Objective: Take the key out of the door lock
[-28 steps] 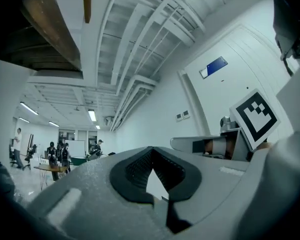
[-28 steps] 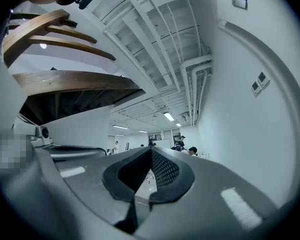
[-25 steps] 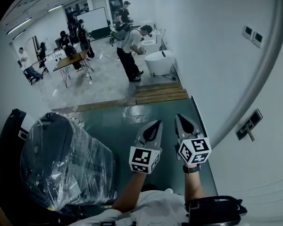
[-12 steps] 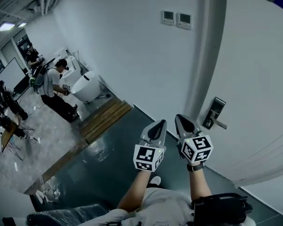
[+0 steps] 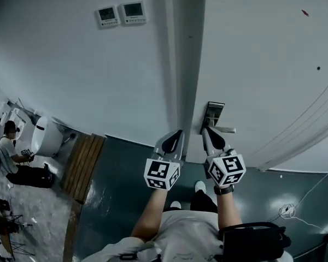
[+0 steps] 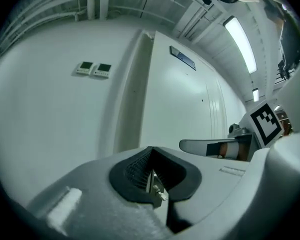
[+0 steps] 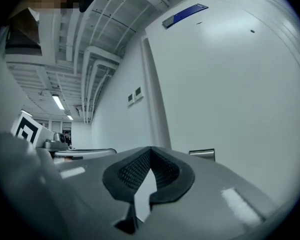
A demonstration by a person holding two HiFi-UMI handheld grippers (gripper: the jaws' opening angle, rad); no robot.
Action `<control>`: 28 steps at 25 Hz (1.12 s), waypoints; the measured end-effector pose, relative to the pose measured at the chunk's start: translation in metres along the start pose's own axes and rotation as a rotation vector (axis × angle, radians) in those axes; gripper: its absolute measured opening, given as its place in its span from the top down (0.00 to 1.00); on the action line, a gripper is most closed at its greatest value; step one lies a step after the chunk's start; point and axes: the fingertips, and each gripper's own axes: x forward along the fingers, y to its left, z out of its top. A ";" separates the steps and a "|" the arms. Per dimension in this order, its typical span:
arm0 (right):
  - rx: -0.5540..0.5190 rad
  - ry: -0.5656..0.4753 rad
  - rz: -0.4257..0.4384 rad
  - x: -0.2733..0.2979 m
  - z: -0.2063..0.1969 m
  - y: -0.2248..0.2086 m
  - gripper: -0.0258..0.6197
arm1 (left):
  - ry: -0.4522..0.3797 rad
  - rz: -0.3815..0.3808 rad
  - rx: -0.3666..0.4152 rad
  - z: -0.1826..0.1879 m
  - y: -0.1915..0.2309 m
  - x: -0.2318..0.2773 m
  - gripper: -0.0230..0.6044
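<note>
A white door [image 5: 262, 64] fills the right of the head view, with a metal lock plate [image 5: 214, 112] and lever handle [image 5: 225, 129] at its left edge beside the frame [image 5: 183, 64]. I cannot make out a key on the lock. My right gripper [image 5: 206, 131] is shut, empty and held level just below the lock plate. The left gripper [image 5: 177, 134] is also shut and empty, beside it in front of the frame. The right gripper view shows the top of the lock plate [image 7: 202, 154] just past the shut jaws. The left gripper view looks at wall and door.
Two small wall panels [image 5: 122, 12] sit high on the wall left of the frame. A blue sign [image 7: 185, 14] is above the door. Far left are a white tub [image 5: 44, 135], a crouching person [image 5: 11, 146] and a wooden step [image 5: 85, 162]. A cable [image 5: 287, 209] lies on the floor at the right.
The view has swung from the open room round to the wall and door. The lock, earlier off to the right, now lies straight ahead of both grippers, which stayed shut side by side.
</note>
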 end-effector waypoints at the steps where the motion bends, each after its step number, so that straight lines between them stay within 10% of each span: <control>1: -0.007 0.001 -0.017 0.002 -0.001 -0.009 0.95 | 0.002 -0.020 0.002 -0.003 -0.001 0.013 0.96; 11: -0.010 0.073 -0.140 0.006 -0.023 -0.078 0.95 | 0.059 -0.087 0.052 -0.021 0.028 0.120 0.96; 18: 0.062 0.144 -0.193 0.004 -0.063 -0.103 0.95 | 0.136 -0.157 0.042 -0.064 0.020 0.149 0.76; 28: 0.153 0.288 -0.266 -0.009 -0.137 -0.116 0.95 | 0.153 -0.085 0.048 -0.092 0.031 0.165 0.78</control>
